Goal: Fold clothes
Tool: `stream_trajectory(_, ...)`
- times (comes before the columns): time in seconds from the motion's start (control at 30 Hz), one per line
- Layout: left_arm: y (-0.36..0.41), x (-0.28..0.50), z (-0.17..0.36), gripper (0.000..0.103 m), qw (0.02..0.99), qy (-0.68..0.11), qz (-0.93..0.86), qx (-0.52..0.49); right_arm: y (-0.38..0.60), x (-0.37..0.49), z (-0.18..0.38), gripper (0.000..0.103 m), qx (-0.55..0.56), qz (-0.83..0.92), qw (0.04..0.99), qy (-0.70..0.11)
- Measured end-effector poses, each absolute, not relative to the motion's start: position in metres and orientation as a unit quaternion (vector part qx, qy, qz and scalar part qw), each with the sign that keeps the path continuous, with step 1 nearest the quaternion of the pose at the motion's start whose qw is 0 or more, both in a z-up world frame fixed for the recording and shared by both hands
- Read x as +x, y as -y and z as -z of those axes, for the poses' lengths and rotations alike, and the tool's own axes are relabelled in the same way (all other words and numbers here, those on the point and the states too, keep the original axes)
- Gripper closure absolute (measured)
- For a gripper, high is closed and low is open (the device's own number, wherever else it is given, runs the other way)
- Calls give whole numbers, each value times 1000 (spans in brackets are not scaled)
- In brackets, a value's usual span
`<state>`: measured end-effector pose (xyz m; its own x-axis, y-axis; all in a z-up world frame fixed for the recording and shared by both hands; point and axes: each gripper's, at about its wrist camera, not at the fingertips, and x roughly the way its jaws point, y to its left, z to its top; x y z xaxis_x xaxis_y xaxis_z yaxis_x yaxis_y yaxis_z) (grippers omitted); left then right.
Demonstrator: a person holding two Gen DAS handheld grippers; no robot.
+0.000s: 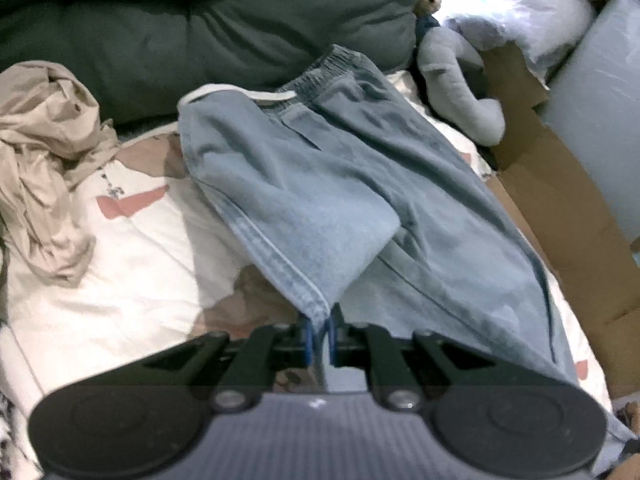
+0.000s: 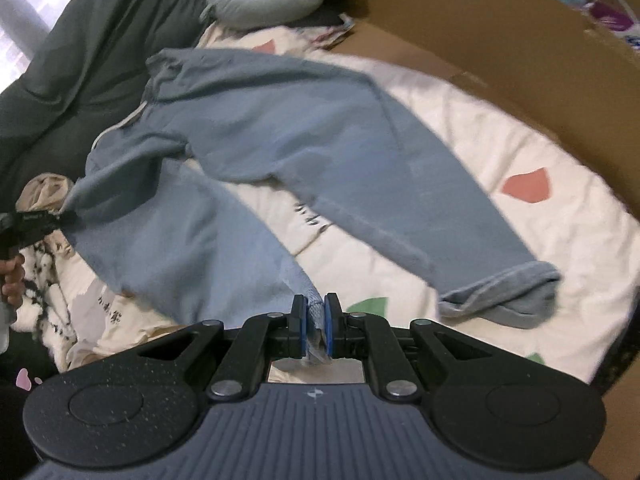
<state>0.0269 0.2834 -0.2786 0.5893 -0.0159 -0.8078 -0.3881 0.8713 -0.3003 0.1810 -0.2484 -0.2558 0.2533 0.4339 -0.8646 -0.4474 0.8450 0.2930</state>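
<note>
Left gripper [image 1: 319,334] is pinching one hem corner of the blue trousers [image 1: 340,184]; right gripper [image 2: 316,322] is pinching another. One leg is being lifted over the bed [image 2: 460,128], mid-fold. Next move likely calls for carrying it across its mate. A cardboard wall [image 2: 500,40] is crowding the right.

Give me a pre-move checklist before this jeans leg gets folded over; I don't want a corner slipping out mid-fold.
1. Left gripper shut on jeans hem: ok.
2. Right gripper shut on jeans hem: ok.
3. Other leg's cuff lying flat on the quilt: ok.
4. Waistband straight: not ok, it lies bunched against the dark duvet.
5. Beige garment apart from the jeans: ok.
6. Held leg free of wrinkles: cannot tell, blurred.
</note>
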Motion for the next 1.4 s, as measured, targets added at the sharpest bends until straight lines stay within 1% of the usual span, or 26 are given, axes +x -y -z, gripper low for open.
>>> stream_trajectory(0.43, -256, -2, 285, 99, 848, -460, -69, -254, 330, 154, 211, 96, 15, -189, 824, -534)
stream_trajectory(0.8, -264, -3, 283, 99, 841, -476, -63, -251, 352, 115, 163, 96, -5, -157, 833, -530)
stream_trajectory(0.9, -266, -4, 293, 97, 825, -495, -64, -265, 361, 105, 164, 96, -9, -142, 831, -537)
stream_trajectory(0.97, -265, -5, 296, 93, 818, -514, -63, -252, 365, 97, 167, 96, -8, -133, 830, -542)
stream_trajectory(1.03, -264, -9, 296, 93, 816, -524, -67, -235, 370, 87, 172, 96, -4, -126, 829, -545)
stream_trajectory(1.2, -276, -27, 295, 90, 812, -533, -88, -222, 387, 66, 207, 96, 9, -102, 820, -563)
stream_trajectory(1.33, -293, -39, 291, 89, 804, -542, -110, -217, 399, 58, 234, 96, 26, -76, 823, -562)
stream_trajectory(1.4, -301, -44, 281, 81, 807, -536, -120, -216, 406, 59, 245, 96, 39, -64, 826, -558)
